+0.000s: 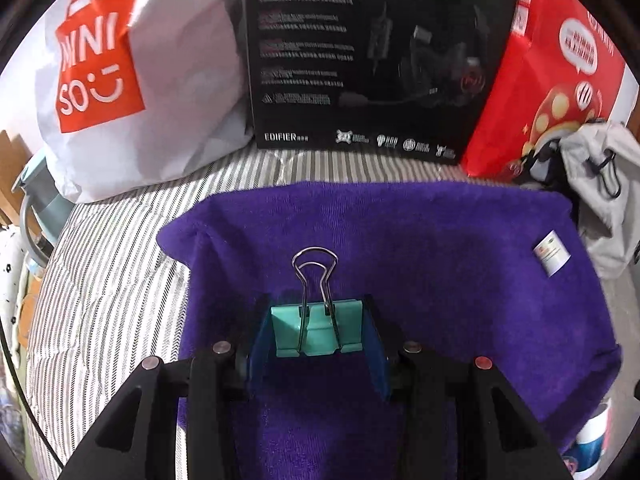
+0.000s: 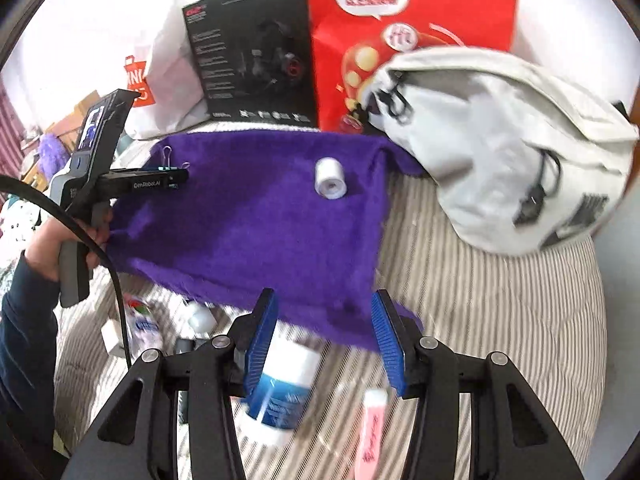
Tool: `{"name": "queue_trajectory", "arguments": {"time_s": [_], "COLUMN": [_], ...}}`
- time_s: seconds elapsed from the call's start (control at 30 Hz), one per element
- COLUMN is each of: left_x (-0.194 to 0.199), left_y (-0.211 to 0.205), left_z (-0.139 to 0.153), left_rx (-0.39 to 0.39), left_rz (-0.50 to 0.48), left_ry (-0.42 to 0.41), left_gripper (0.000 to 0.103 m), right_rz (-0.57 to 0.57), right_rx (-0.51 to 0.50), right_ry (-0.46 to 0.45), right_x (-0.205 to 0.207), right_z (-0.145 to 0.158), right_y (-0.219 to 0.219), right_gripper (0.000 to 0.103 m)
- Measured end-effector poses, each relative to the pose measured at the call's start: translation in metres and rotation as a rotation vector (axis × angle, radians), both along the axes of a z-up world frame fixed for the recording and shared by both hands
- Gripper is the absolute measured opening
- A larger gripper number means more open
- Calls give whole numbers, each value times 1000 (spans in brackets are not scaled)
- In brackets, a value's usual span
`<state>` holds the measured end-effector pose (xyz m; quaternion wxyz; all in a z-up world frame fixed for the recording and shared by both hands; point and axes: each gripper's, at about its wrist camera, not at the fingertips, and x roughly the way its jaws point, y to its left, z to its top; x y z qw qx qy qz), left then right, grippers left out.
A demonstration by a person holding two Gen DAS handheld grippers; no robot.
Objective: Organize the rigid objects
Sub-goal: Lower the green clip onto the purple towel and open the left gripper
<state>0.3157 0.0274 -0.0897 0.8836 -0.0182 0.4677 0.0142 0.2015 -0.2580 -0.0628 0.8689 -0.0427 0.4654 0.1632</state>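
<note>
The left gripper (image 1: 318, 336) has its jaws closed on a green clip (image 1: 318, 332) above the purple towel (image 1: 440, 280), near its left edge. Only the right view shows the right gripper (image 2: 326, 344), jaws open and empty, over a bottle (image 2: 284, 384) on the striped bed (image 2: 480, 320). It also shows a white roll (image 2: 330, 178) near the towel's far edge and a pink tube (image 2: 372, 432).

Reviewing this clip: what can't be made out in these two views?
- Left wrist view: whether the left hand-held gripper actually pinches the teal binder clip; contact is unclear.
- Right wrist view: print on the blue-and-white bottle, motion-blurred, partly behind a finger.
- Right wrist view: pink tube lettering, blurred, cut by the bottom edge.
</note>
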Motion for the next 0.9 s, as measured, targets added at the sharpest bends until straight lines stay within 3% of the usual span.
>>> {"name": "queue_trajectory", "arguments": {"time_s": [0.13,0.27,0.4,0.53,0.63,0.77,0.9], "left_x": [3,-1,-15,-67,-113,-168,-205], "left_y": [-2,-4,-5,2,-5,-24,-38], "left_z": [-4,-3,2,38,52,51,39], "left_rx": [31,81,99,65,53,69,31], "left_rz": [-1,12,1,-36,-92,-203,-291], "left_ry": [32,48,35,-72,-87,-98,-93], "left_gripper": [41,60,63,63,63,63,63], "right_rz": [-35,-57,-76,-89,-98,-115,-117], "right_rx": [4,24,19,15,34,52,41], "right_ry": [27,39,32,19,7,8,7], "right_x": [-7,-18,-34,-51,-62,-71,-83], "right_z": [-7,-10,-7,1,6,8,9], "right_y": [-9,-14,-21,-28,-32,-33,-27], "right_gripper": [48,48,48,48,52,52,52]}}
